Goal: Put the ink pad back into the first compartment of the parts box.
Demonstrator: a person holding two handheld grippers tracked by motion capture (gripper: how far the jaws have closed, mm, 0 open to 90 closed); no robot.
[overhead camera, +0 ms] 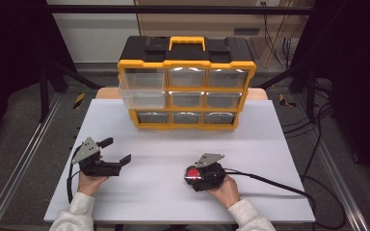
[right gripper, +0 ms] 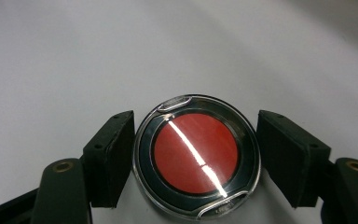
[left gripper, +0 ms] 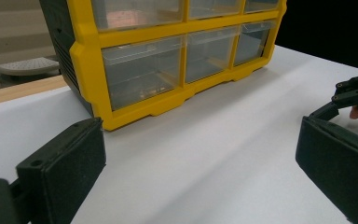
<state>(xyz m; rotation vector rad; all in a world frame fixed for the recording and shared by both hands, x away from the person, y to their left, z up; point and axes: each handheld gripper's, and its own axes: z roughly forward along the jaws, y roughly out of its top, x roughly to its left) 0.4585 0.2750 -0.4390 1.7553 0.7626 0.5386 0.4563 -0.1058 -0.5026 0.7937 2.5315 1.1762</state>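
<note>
Red-centred round compact [right gripper: 196,156] with a clear rim lies flat on your white counter [overhead camera: 173,144], between the jaws of your right gripper [overhead camera: 192,174]; both pads sit at its rim, the left one touching, though you cannot tell whether they are squeezing it. Your left gripper [overhead camera: 114,151] rests well apart from it on the counter's left side, jaws spread wide with nothing between them. At the counter's far edge stands a yellow-and-black drawer organiser [overhead camera: 187,89], its top-left drawer [overhead camera: 142,90] pulled out.
</note>
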